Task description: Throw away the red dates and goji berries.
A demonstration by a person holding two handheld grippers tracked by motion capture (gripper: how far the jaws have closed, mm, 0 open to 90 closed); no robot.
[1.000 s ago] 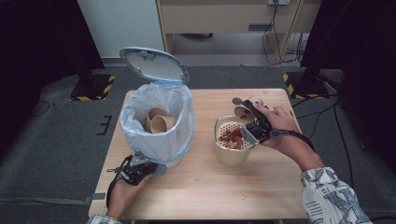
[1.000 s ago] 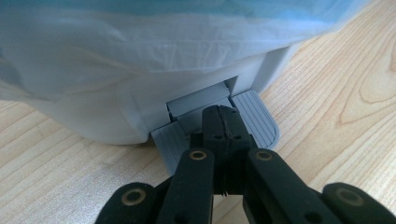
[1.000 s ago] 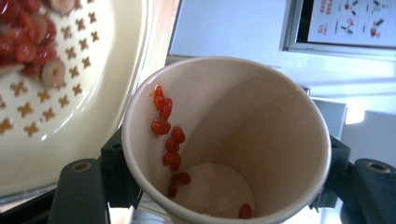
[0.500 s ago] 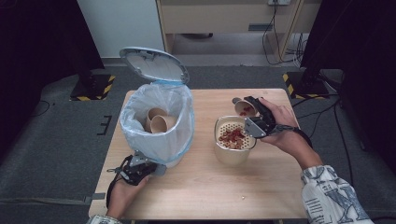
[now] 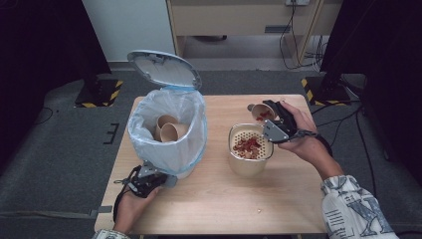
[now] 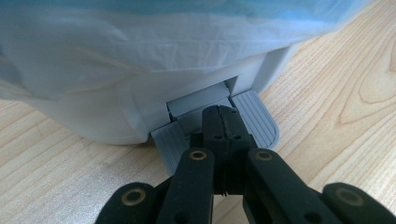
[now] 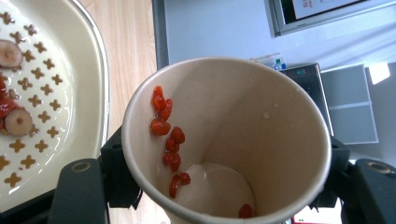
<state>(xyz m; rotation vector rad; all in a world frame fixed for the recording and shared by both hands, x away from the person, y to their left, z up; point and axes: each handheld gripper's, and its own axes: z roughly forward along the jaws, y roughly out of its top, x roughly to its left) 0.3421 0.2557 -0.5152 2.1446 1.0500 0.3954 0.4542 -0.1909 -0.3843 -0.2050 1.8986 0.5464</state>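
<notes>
A white pedal bin (image 5: 169, 149) lined with a pale blue bag stands at the table's left with its lid (image 5: 164, 69) raised. Two paper cups (image 5: 169, 130) lie inside it. My left gripper (image 5: 165, 180) is shut, and its closed tips (image 6: 223, 112) rest on the bin's grey pedal (image 6: 254, 119). My right gripper (image 5: 268, 118) is shut on a paper cup (image 5: 258, 112), held tilted beside the far right rim of a cream strainer bowl (image 5: 246, 169). Red berries (image 7: 166, 133) cling to the cup's (image 7: 261, 135) inner wall. More berries and round slices (image 5: 247, 145) lie on the strainer's perforated insert (image 7: 42, 107).
The wooden table (image 5: 298, 199) has bare surface in front of the bowl and to its right, with a small red scrap (image 5: 259, 211) near the front edge. Dark floor surrounds the table. A cabinet and cables stand beyond the far edge.
The right hand has shifted only slightly with the cup beside the strainer. The left gripper has stayed on the pedal and the lid has stayed up.
</notes>
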